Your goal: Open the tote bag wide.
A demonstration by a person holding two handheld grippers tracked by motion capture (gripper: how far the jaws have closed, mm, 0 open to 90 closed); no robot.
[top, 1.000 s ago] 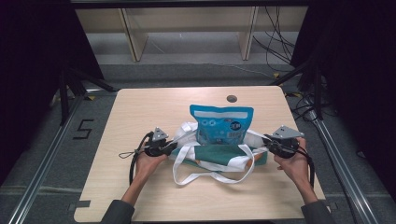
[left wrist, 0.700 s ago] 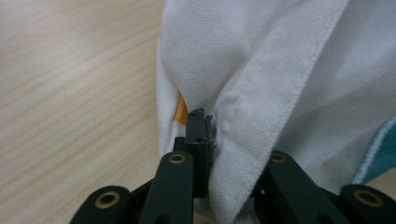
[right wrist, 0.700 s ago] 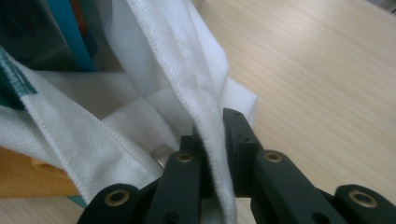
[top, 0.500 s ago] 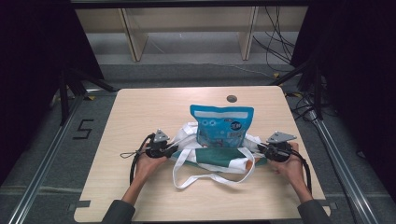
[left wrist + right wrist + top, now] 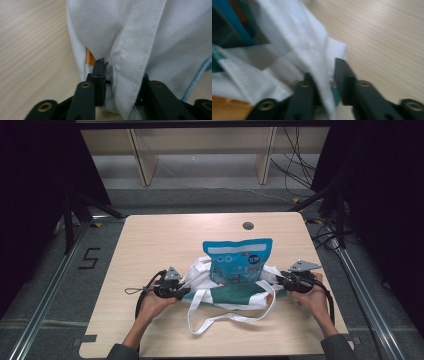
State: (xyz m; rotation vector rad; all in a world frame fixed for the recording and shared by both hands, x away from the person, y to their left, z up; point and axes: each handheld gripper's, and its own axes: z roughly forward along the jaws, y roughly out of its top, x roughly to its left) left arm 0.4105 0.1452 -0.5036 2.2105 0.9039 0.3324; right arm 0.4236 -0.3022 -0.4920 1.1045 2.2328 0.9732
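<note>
A white and teal cloth tote bag [image 5: 227,295] lies on the wooden table [image 5: 150,245], its long white straps [image 5: 200,325] trailing toward the front edge. A blue snack pouch [image 5: 236,260] stands partly inside the bag's mouth. My left gripper [image 5: 186,292] is shut on the bag's left edge; in the left gripper view a fold of white bag cloth [image 5: 125,82] sits pinched between the jaws. My right gripper [image 5: 278,281] is shut on the bag's right edge, with white bag cloth [image 5: 322,82] caught between its jaws in the right gripper view.
A round dark grommet hole [image 5: 248,225] sits near the table's far edge. Bare wood lies left and right of the bag. Beyond the table are shelf legs [image 5: 142,160] and cables [image 5: 295,165] on the floor.
Both grippers have drawn slightly nearer the front edge with the bag's edges, and the right one has dropped lower. The straps have slid forward.
</note>
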